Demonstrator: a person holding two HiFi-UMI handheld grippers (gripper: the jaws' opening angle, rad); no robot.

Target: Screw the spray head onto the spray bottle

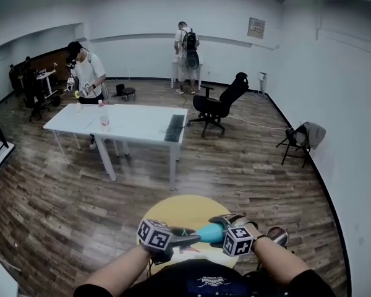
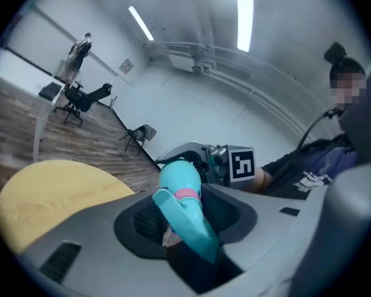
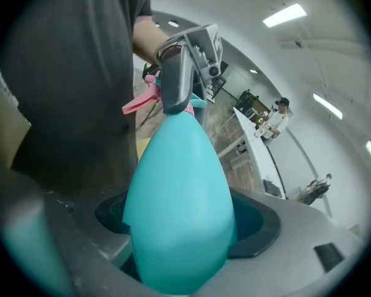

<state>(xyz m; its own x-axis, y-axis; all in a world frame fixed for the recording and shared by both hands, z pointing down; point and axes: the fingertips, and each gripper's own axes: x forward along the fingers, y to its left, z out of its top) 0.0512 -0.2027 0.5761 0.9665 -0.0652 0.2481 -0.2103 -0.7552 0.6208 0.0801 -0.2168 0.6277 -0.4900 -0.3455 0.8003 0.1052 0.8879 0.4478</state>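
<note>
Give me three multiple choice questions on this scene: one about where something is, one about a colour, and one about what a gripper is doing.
1. Where is the spray bottle held?
A. inside a sink
B. over the round yellow table
C. on a wall shelf

2. What colour is the spray bottle's body?
A. red
B. white
C. teal

3. What is the right gripper doing?
A. it is open and empty
B. it is shut on the spray bottle
C. it is shut on a cloth

Answers:
1 B: the head view shows the bottle above the yellow tabletop.
2 C: the body fills the right gripper view in teal.
3 B: in the right gripper view the bottle's body sits clamped between the jaws.
</note>
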